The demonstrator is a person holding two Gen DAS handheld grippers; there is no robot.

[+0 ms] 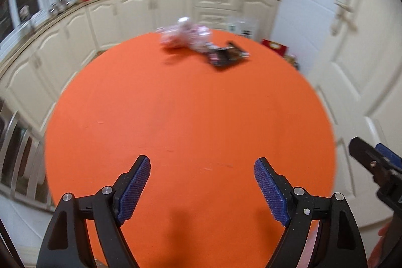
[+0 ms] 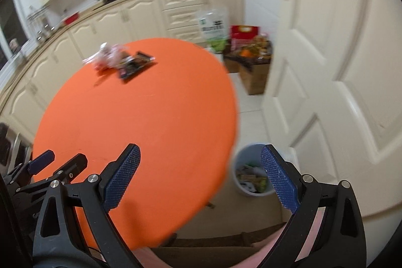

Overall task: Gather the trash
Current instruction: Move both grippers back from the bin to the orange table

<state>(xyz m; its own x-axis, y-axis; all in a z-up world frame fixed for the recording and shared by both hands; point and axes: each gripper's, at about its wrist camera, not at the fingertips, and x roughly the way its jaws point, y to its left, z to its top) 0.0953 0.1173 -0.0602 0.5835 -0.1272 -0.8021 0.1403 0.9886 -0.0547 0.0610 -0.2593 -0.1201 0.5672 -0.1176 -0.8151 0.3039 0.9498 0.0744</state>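
On the far side of the round orange table (image 1: 188,117) lie a crumpled pink-white plastic wrapper (image 1: 184,34) and, touching it, a flat dark wrapper (image 1: 226,55). My left gripper (image 1: 202,163) hangs open above the table's near part, nothing between its blue pads. My right gripper (image 2: 200,151) is also open and empty, over the table's right edge (image 2: 233,117). Both wrappers show there too, the crumpled wrapper (image 2: 108,57) and the dark wrapper (image 2: 137,63). A pale blue bin (image 2: 251,172) with trash inside stands on the floor beside the table. Each view shows the other gripper: right gripper (image 1: 371,162), left gripper (image 2: 60,165).
Cream kitchen cabinets (image 1: 176,6) and a cluttered counter run behind the table. A white door (image 2: 339,67) stands at the right. A cardboard box (image 2: 253,72) with goods and a plastic bag (image 2: 213,27) sit on the floor. A chair back (image 1: 20,155) is at the left.
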